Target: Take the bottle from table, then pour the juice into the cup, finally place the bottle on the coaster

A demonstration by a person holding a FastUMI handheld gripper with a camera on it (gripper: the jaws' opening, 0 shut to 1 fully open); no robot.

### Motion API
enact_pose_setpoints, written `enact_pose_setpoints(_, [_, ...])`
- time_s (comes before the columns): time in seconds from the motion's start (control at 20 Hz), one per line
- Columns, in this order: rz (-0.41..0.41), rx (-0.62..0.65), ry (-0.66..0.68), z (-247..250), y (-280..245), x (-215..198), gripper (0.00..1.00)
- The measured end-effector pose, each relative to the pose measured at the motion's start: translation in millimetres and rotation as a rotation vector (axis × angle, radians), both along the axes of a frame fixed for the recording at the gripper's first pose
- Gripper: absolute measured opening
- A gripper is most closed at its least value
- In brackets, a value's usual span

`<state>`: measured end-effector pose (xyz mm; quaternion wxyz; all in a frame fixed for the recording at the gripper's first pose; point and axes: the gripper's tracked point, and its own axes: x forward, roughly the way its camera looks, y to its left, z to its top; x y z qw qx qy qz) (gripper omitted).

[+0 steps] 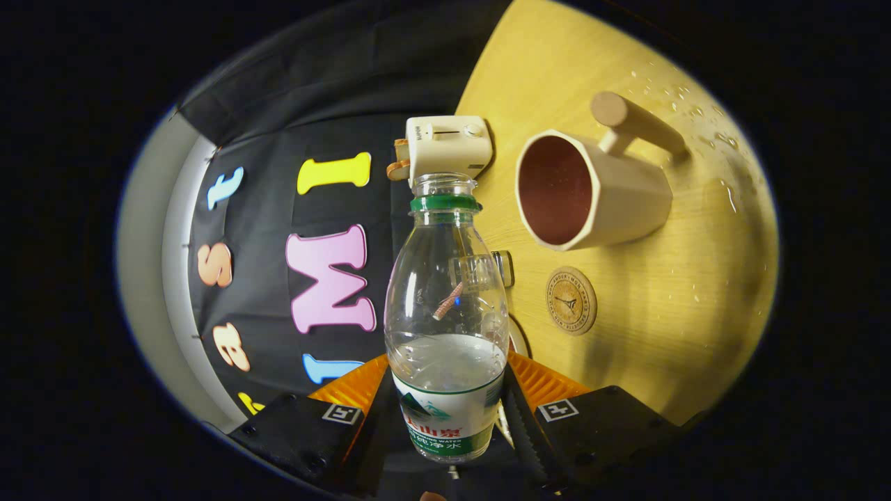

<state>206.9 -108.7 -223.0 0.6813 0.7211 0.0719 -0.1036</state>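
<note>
The gripper [449, 410] has its two fingers closed against the lower, labelled part of a clear plastic bottle [445, 327], one finger pressing on each side, so the bottle is pinched between them. The bottle has no cap; a green ring sits below its open mouth, and clear liquid fills only its lower part, the surface lying just above the label. The whole view is rolled sideways, so the wooden desk [640, 334] stands to one side of the bottle and the black cloth wall to the other. Just beyond the fingers, on the desk near the bottle's middle, lies a round coaster [571, 300] with a dark printed emblem, bare and apart from the bottle. Farther on stands a pale cup [592, 191] with a dark reddish inside and a thick cylindrical handle, its opening turned toward the bottle's neck but not touching it. Water drops speckle the desk past the cup. Beyond the bottle's mouth sits a small white toaster [449, 146] with slices of bread in it.
</note>
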Motion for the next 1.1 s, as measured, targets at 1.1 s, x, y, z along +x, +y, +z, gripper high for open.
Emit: enact_pose_setpoints(1.1, [0.040,-1.384,0.197,16,-2,34,0.77])
